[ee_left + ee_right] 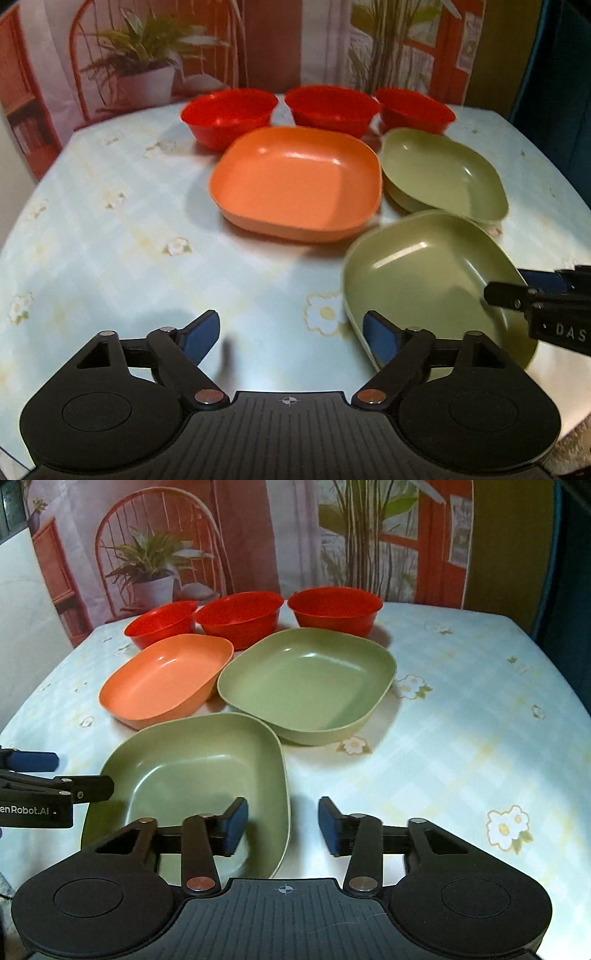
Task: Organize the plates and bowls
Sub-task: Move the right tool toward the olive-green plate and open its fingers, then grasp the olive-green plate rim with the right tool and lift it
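Note:
Three red bowls [334, 609] stand in a row at the back of the table; they also show in the left wrist view [229, 114]. In front lie an orange plate [295, 181] [166, 675], a far green plate [443, 173] [306, 683] and a near green plate [424, 277] [195, 775]. My right gripper [283, 827] is open, its jaws straddling the near green plate's right rim: left pad inside, right pad outside. It also shows in the left wrist view [517, 291]. My left gripper [291, 336] is open and empty, just left of that plate, low over the table.
The table carries a pale blue flowered cloth [461, 738]. A printed backdrop with a chair and plants [159, 561] hangs behind the table. The left gripper's arm [37, 790] shows at the left edge of the right wrist view.

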`<control>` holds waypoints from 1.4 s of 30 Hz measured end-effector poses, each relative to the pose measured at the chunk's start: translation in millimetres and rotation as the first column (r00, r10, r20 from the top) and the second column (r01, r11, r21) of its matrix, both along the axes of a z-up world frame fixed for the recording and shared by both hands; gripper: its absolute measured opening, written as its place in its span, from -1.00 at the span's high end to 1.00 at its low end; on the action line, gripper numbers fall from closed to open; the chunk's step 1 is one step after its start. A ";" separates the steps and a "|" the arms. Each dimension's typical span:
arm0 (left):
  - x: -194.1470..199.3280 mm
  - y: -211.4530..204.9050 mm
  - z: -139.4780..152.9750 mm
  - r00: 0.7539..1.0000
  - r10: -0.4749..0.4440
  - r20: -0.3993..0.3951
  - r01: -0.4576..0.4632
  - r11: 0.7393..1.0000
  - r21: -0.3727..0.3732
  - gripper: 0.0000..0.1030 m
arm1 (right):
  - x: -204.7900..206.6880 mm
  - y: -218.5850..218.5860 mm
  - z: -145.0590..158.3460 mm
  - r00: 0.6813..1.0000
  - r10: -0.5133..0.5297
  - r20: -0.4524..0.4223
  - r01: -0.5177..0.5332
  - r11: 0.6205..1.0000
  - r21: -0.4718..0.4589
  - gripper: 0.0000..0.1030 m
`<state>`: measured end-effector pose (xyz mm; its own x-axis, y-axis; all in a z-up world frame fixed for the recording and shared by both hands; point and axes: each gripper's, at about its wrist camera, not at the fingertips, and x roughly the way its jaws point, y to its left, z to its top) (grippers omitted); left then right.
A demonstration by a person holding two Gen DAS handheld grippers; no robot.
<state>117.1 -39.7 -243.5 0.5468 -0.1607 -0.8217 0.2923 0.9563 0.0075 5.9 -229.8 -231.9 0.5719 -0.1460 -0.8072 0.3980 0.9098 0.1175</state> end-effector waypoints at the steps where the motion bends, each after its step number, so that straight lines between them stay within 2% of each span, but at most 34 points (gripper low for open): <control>1: -0.2 -1.2 -1.4 1.000 -0.012 -0.019 0.012 1.000 -0.005 -0.55 | -0.1 -0.5 -0.2 1.000 0.002 -0.002 -0.002 1.000 0.003 0.37; 6: -5.3 -6.4 -4.0 0.993 -0.084 -0.082 0.079 0.995 -0.061 -0.08 | -3.4 0.0 2.8 1.000 0.010 -0.002 -0.010 1.000 0.009 0.45; 8: -7.2 -7.8 -3.6 0.990 -0.111 -0.088 0.104 0.991 -0.078 0.20 | -4.3 0.2 4.1 1.000 0.012 -0.004 -0.012 1.000 0.009 0.45; 12: -9.9 -8.2 -5.8 0.985 -0.140 -0.103 0.127 0.984 -0.123 0.51 | -7.0 -1.7 4.6 1.000 0.008 -0.011 -0.008 1.000 0.020 0.47; 14: -10.5 -8.7 -6.5 0.985 -0.139 -0.106 0.125 0.983 -0.133 0.65 | -8.1 -2.7 4.2 1.000 0.011 -0.009 -0.011 0.999 0.030 0.59; 17: -9.9 -5.3 -6.2 0.987 -0.125 -0.102 0.109 0.983 -0.147 0.70 | -9.2 -2.4 3.9 1.000 0.027 -0.006 -0.026 0.998 0.052 0.85; 18: -9.4 -4.3 -6.2 0.988 -0.119 -0.102 0.103 0.983 -0.150 0.70 | -9.3 -0.4 4.2 0.999 0.033 -0.005 -0.032 0.998 0.057 0.85; 24: -4.7 9.7 4.6 0.995 -0.072 -0.071 0.061 0.987 -0.150 0.74 | -6.0 7.3 10.7 0.996 0.087 0.012 -0.087 0.992 0.091 0.86; 30: 6.4 18.3 33.8 0.994 -0.101 0.048 0.106 0.987 -0.118 0.74 | 3.6 4.8 23.3 0.994 0.095 0.062 -0.104 0.980 0.167 0.83; 33: 21.2 23.2 46.2 0.993 -0.091 0.075 0.099 0.987 -0.123 0.74 | 14.1 4.1 29.7 0.991 0.103 0.089 -0.119 0.972 0.201 0.81; 37: 48.8 27.0 61.9 0.990 -0.085 0.115 0.097 0.990 -0.105 0.74 | 35.7 6.8 35.6 0.986 0.122 0.110 -0.142 0.970 0.195 0.78; 42: 86.6 28.4 60.4 0.992 -0.065 0.107 0.073 0.995 -0.074 0.74 | 68.2 6.3 41.1 0.983 0.120 0.138 -0.146 0.970 0.194 0.76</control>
